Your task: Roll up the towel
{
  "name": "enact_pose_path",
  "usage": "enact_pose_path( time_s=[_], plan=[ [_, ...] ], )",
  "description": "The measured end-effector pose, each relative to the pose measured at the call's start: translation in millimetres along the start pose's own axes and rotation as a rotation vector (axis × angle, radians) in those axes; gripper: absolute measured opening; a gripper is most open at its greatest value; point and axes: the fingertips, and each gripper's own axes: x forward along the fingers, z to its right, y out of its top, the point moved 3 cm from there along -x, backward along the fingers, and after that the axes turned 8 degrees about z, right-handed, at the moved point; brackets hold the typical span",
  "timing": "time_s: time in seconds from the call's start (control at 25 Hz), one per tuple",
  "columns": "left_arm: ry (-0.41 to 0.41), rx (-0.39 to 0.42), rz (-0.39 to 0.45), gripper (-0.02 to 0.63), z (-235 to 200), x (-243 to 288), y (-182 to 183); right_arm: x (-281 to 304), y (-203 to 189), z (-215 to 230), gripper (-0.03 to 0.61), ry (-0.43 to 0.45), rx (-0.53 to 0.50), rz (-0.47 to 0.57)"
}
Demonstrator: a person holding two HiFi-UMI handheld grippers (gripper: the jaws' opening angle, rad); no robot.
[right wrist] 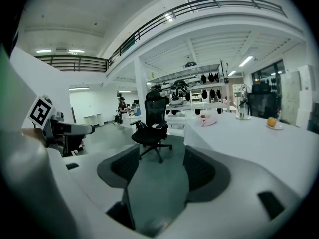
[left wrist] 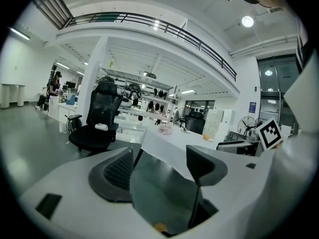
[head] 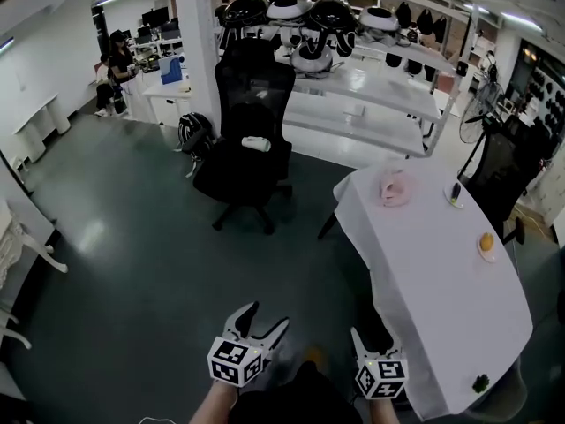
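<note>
A crumpled pink towel lies at the far end of the white-covered table. Both grippers hang over the dark floor, short of the table's near left corner and well apart from the towel. My left gripper is open with nothing between its fingers. My right gripper, closer to the table's edge, is open and empty too. From the left gripper view the towel is small and far beyond the open left gripper. In the right gripper view the towel lies up and right of the open right gripper.
A black office chair stands on the floor left of the table. On the table's right side are a saucer with an orange thing and a small dish. Long white benches with helmets run behind. A person sits far off.
</note>
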Motion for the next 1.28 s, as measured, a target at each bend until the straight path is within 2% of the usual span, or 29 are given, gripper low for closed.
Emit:
enact_pose_path(
  time_s=[0.24,0.76,1.08,1.28],
  plan=[
    [0.016,0.014,0.027,0.350,-6.8,60.1,25.8,49.2,28.9,36.1,0.284,0.025,-0.017,0.005],
    [0.058,0.017,0.057,0.350,-21.6,166.5,46.2,137.8,71.8,107.9,0.284,0.057,-0.038,0.023],
    [0.056,0.008,0.077,0.350,-22.2,219.3,42.7,173.5,80.1,137.6,0.284,0.072,-0.044,0.033],
    [0.048,-0.006,0.059,0.350,-12.2,229.3,32.0,175.6,75.5,147.8,0.284,0.072,-0.034,0.022]
  ],
)
